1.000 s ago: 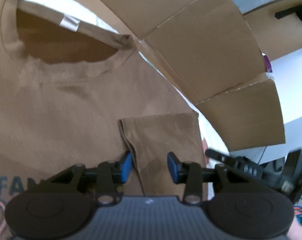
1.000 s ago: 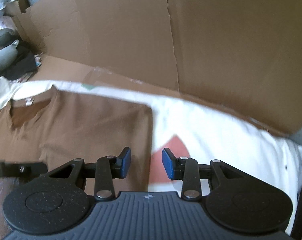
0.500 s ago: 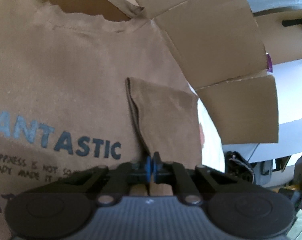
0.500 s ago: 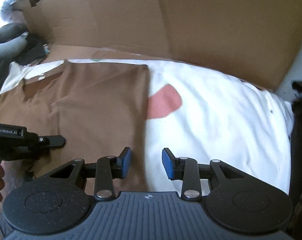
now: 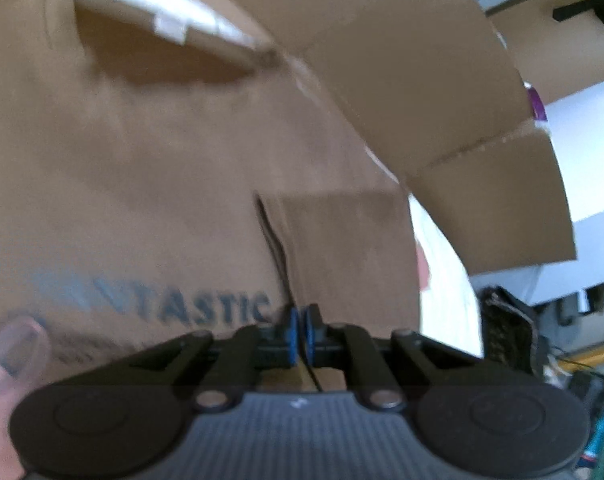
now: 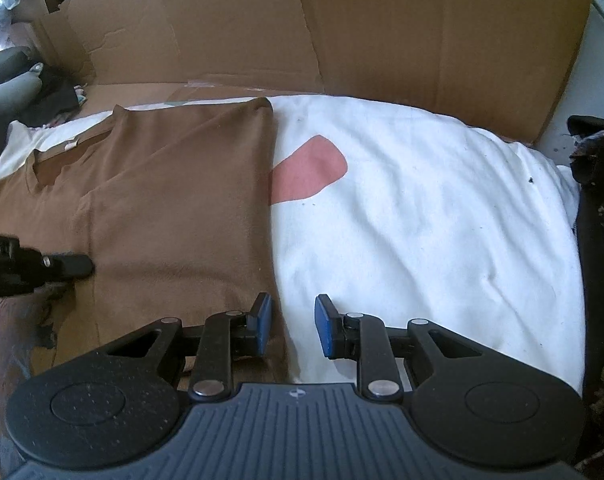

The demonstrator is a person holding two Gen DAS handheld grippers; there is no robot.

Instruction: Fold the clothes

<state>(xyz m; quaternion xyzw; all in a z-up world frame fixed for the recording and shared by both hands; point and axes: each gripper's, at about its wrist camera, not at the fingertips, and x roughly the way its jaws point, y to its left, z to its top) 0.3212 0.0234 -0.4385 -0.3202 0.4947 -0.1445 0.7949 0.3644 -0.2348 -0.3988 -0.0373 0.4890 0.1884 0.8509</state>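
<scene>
In my right wrist view, dark clutter sits at the far left edge, and a flattened cardboard sheet (image 6: 382, 28) stands along the top of the frame behind everything. A white sheet (image 6: 422, 220) with a pink patch (image 6: 308, 174) covers the surface, and a dark patterned cloth (image 6: 602, 240) borders it at the right edge.

The brown T-shirt (image 6: 173, 200) lies flat in the left half of that frame, neckline toward the upper left, its long axis running from the top toward the bottom, with its straight folded side edge down the middle. In my left wrist view its blue print reads "TASTIC", and a folded-over sleeve panel (image 5: 342, 248) lies on the shirt's right side.

My left gripper (image 5: 300, 334) is pinched together on the folded sleeve edge. My right gripper (image 6: 289, 330) hovers with its pads apart over the shirt's side edge, one pad above brown cloth, the other above the white sheet, clamping nothing.
</scene>
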